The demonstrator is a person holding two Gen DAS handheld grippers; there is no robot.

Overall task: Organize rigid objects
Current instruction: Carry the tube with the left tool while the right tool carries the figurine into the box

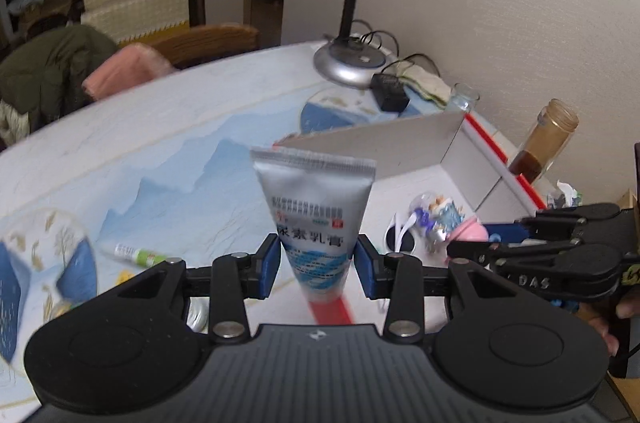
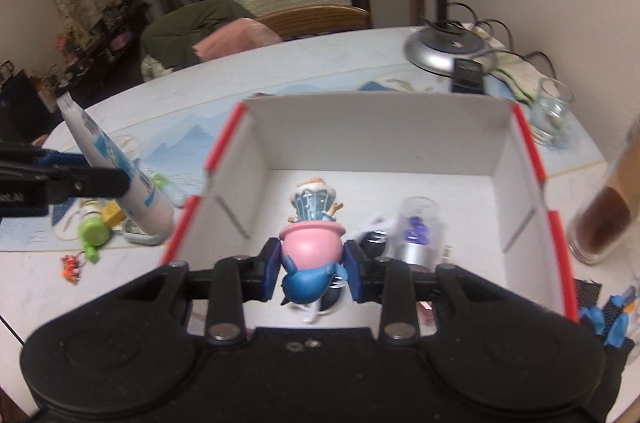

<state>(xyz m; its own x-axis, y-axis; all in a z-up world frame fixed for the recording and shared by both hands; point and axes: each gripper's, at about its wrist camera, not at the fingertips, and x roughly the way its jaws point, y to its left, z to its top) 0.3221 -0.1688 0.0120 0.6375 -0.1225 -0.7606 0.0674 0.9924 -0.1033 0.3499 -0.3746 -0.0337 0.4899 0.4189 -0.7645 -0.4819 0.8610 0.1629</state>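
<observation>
My left gripper (image 1: 318,265) is shut on a white and blue cream tube (image 1: 316,219), held upright above the table with its crimped end up. The tube also shows in the right wrist view (image 2: 116,163), left of the box. My right gripper (image 2: 311,273) is shut on a pink and blue figurine (image 2: 312,247), held inside the white cardboard box with red edges (image 2: 372,127). A clear capsule with a purple thing and silver base (image 2: 418,227) lies in the box beside the figurine. In the left wrist view the figurine (image 1: 452,223) and right gripper (image 1: 468,241) are at right.
A desk lamp base (image 2: 440,51), a black adapter (image 2: 466,75), an empty glass (image 2: 554,111) and a jar of brown liquid (image 2: 604,219) stand around the box. Small items lie left of the box: a green cap (image 2: 94,235) and a green tube (image 1: 138,255).
</observation>
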